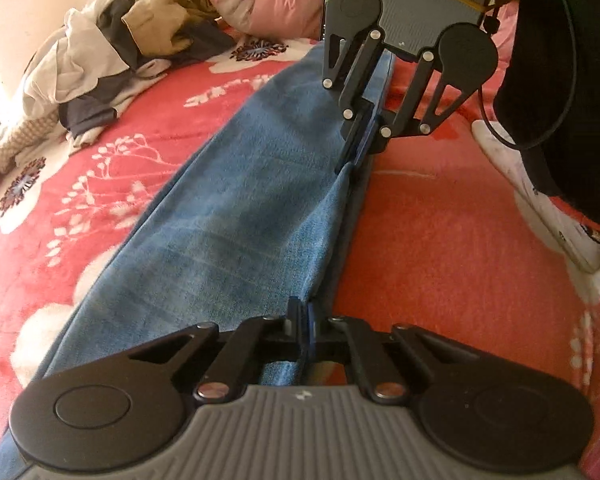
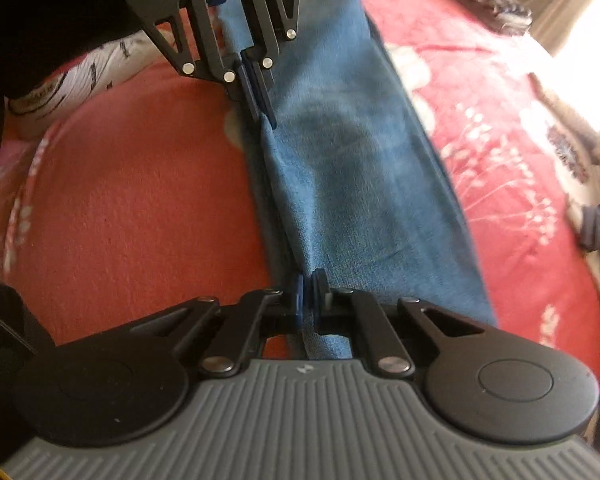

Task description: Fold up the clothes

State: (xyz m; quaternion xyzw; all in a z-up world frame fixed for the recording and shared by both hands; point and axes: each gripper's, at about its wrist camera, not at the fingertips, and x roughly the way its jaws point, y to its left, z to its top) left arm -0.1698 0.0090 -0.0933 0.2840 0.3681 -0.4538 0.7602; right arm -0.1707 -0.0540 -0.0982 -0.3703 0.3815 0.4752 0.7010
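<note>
Blue jeans (image 1: 236,216) were laid lengthwise across a red floral blanket (image 1: 440,248) on the bed, folded into a long strip. The left tool (image 1: 303,314) was clamped narrow on the near edge of the denim, fabric pinched between its fingers. The right tool (image 1: 358,148) was likewise closed on the same long edge farther along; in the right wrist view this grip (image 2: 309,286) was confirmed. A pile of unfolded clothes (image 1: 112,52) was seen well apart, near a pink duvet (image 1: 268,0). Risk judged: only the top layer might be caught, so the lower layer could be left behind; uneven lifting could skew the fold.
</note>
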